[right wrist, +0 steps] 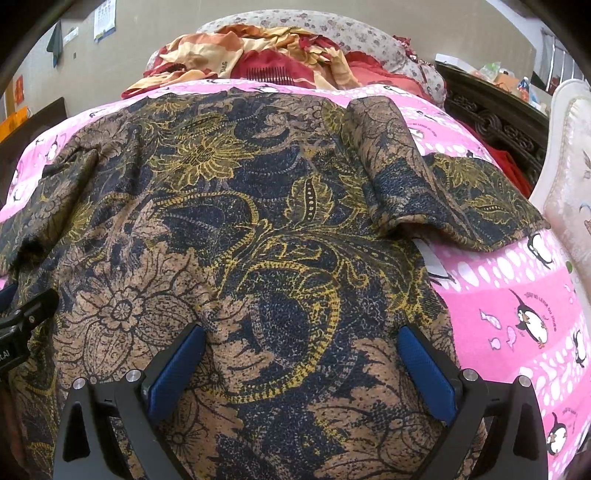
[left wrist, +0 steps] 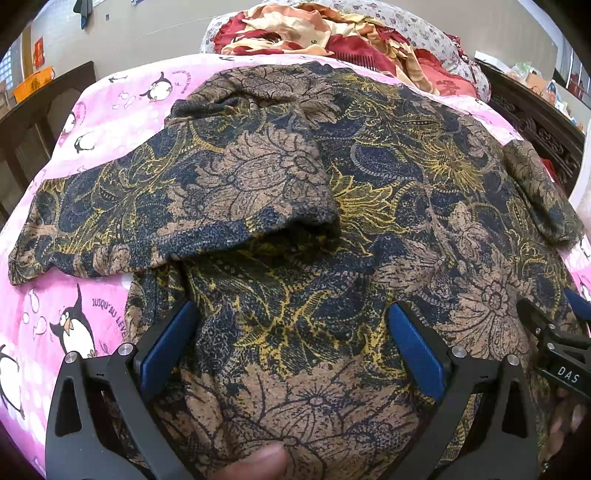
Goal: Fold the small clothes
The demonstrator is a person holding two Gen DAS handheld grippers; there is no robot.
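The shirt (left wrist: 295, 177) lay spread flat on the bed (left wrist: 92, 110), ready for folding. Both the left gripper (left wrist: 293, 332) and the right gripper (right wrist: 301, 354) hovered released above its near hem, holding nothing.

A matt, coarse-woven floral shirt (left wrist: 295, 177) is spread on a soft pink cotton sheet (left wrist: 92, 302). Textured blue rubber pads line the matt black plastic fingers (left wrist: 168, 345), fastened with shiny metal pins.

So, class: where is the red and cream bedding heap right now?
In both wrist views, the bedding heap lies top centre, beyond the floral garment spread over the pink penguin sheet.
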